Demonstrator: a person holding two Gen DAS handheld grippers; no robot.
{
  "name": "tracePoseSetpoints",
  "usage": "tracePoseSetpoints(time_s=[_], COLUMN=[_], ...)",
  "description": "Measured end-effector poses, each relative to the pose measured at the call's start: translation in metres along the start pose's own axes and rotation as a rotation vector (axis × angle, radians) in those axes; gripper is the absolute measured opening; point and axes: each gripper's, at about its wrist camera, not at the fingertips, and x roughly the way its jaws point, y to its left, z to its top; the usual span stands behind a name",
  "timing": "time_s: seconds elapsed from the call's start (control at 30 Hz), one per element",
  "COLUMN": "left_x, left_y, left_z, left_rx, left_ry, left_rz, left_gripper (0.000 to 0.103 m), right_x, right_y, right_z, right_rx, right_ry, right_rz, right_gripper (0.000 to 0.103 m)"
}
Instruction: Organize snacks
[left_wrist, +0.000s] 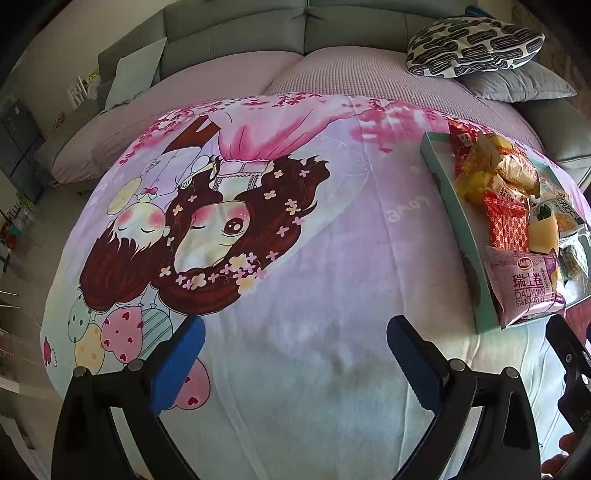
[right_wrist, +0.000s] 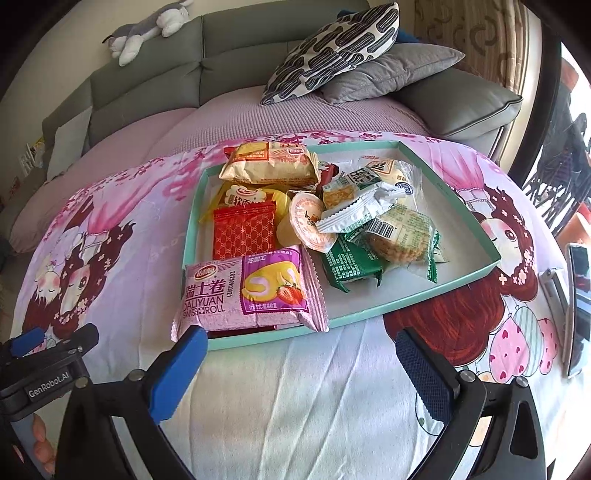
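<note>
A shallow teal-rimmed tray (right_wrist: 436, 301) lies on the cartoon-print cloth and holds several wrapped snacks. A pink Swiss roll pack (right_wrist: 247, 291) overhangs its near left rim, with a red pack (right_wrist: 243, 232) and a yellow bread pack (right_wrist: 271, 164) behind it. A jelly cup (right_wrist: 308, 221) and green cracker packs (right_wrist: 351, 266) lie in the middle. My right gripper (right_wrist: 301, 363) is open just in front of the tray, holding nothing. My left gripper (left_wrist: 295, 350) is open over bare cloth, left of the tray (left_wrist: 448, 214); the pink pack (left_wrist: 524, 288) shows at its right.
A grey sofa (right_wrist: 155, 77) with a patterned cushion (right_wrist: 332, 48) and a grey cushion (right_wrist: 391, 70) stands behind. A plush toy (right_wrist: 147, 26) lies on the sofa back. A phone (right_wrist: 578, 302) lies at the cloth's right edge. The cloth (left_wrist: 295, 258) left of the tray is bare.
</note>
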Motion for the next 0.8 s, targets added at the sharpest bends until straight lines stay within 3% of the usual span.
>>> tracePoseSetpoints(time_s=[0.8], left_x=[-0.0104], left_y=[-0.0073], left_z=[-0.0069], left_rx=[0.048], left_ry=[-0.034], left_rz=[0.004], left_gripper=[0.099], right_x=[-0.0069], right_y=[0.0002], right_z=[-0.0040], right_rx=[-0.019], right_ry=[0.014], right_rz=[0.007], right_gripper=[0.103])
